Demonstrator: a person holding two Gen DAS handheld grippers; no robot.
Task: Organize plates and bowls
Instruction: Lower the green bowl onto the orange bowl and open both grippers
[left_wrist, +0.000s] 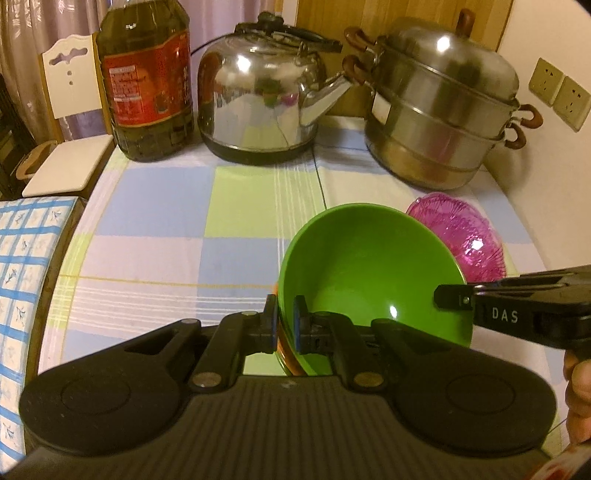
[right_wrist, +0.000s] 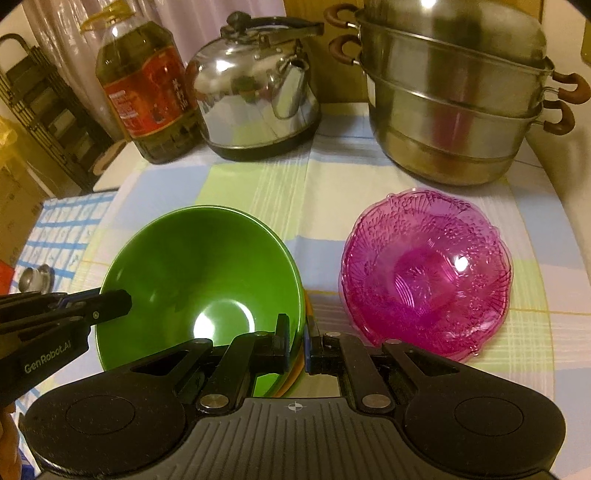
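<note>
A green bowl (left_wrist: 373, 280) (right_wrist: 199, 284) sits nested on an orange bowl (left_wrist: 282, 350) (right_wrist: 293, 380) whose rim shows beneath it. My left gripper (left_wrist: 285, 323) is shut on the near left rims of the stacked bowls. My right gripper (right_wrist: 300, 341) is shut on the rims at the stack's right side; it shows in the left wrist view (left_wrist: 452, 297) clamping the green rim. A pink patterned glass plate (right_wrist: 426, 275) (left_wrist: 465, 236) lies on the tablecloth, right of the bowls, apart from them.
At the back of the checked tablecloth (left_wrist: 177, 229) stand an oil bottle (left_wrist: 146, 81), a steel kettle (left_wrist: 258, 99) and a stacked steel steamer pot (left_wrist: 439, 110). A chair (left_wrist: 70, 122) and a blue-checked cloth (left_wrist: 26, 280) are at the left.
</note>
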